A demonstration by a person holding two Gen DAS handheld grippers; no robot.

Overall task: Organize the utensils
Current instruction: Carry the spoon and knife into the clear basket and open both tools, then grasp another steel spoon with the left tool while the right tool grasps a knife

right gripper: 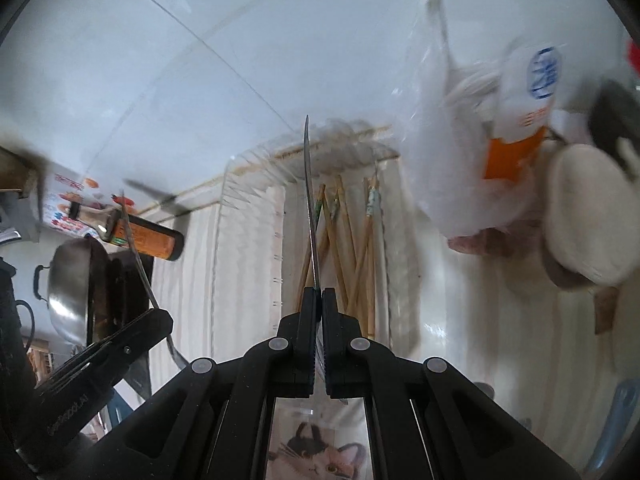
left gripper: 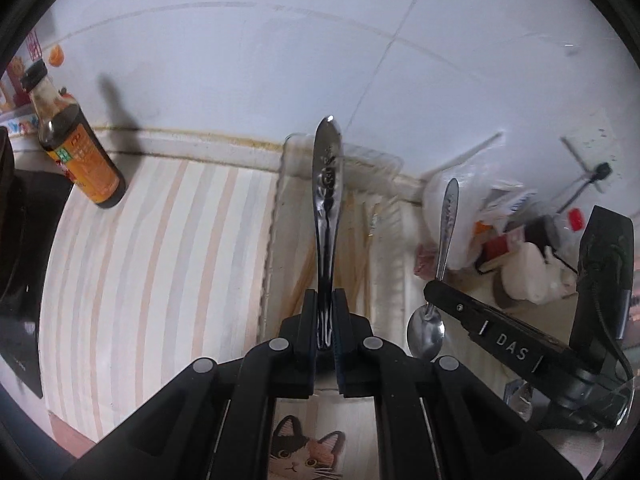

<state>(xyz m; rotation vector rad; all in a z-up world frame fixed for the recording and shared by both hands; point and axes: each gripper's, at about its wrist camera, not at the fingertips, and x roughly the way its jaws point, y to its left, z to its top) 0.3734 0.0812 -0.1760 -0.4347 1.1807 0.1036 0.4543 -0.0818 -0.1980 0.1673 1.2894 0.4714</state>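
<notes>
At centre of the left wrist view, the left hand-held gripper is clamping a steel spoon by its neck, the patterned handle pointing up the frame and ending against the white wall tiles. Behind the handle a clear plastic tray is sitting on the striped bench, with wooden chopsticks lying inside it.

At lower right of the same view, the right hand-held gripper is reaching in, pinching a second spoon at its neck; the bowl is hanging below the fingers and the handle is rising toward a white plastic bag. At upper left a dark sauce bottle with an orange label is standing on the bench by the wall.

At centre of the right wrist view, the right hand-held gripper is closed on the second spoon, seen edge-on as a thin blade. The chopsticks are lying fanned in the tray just behind it. At lower left the left hand-held gripper is showing with its spoon handle slanting upward; beyond it are the sauce bottle and a steel wok. The upper right of this view is blurred: bag and packaging only.
</notes>
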